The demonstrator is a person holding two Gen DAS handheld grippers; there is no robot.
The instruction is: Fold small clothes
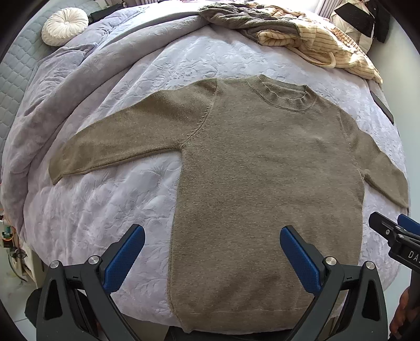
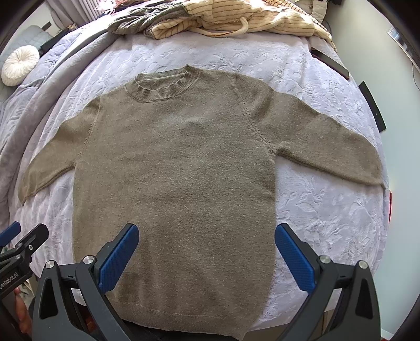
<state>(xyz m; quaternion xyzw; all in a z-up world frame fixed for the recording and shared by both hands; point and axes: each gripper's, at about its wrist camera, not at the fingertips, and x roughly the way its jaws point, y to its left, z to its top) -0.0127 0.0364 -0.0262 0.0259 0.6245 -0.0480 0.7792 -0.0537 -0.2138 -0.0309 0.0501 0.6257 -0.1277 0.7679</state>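
An olive-brown knit sweater (image 1: 262, 168) (image 2: 178, 162) lies flat, front up, on a pale lilac quilted bed cover (image 1: 99, 209) (image 2: 315, 209). Both sleeves are spread out to the sides, the collar points away from me and the hem is nearest. My left gripper (image 1: 212, 233) hovers open above the hem's left part, with nothing between its blue pads. My right gripper (image 2: 207, 230) (image 1: 393, 230) hovers open above the hem's right part, also holding nothing. The left gripper (image 2: 18, 241) shows at the left edge of the right wrist view.
A heap of other clothes, a grey-green knit (image 1: 236, 18) and a cream striped garment (image 1: 328, 42) (image 2: 236, 15), lies at the far side of the bed. A round white cushion (image 1: 64, 26) (image 2: 19, 64) sits far left. Dark flat objects (image 2: 330, 64) lie by the bed's right edge.
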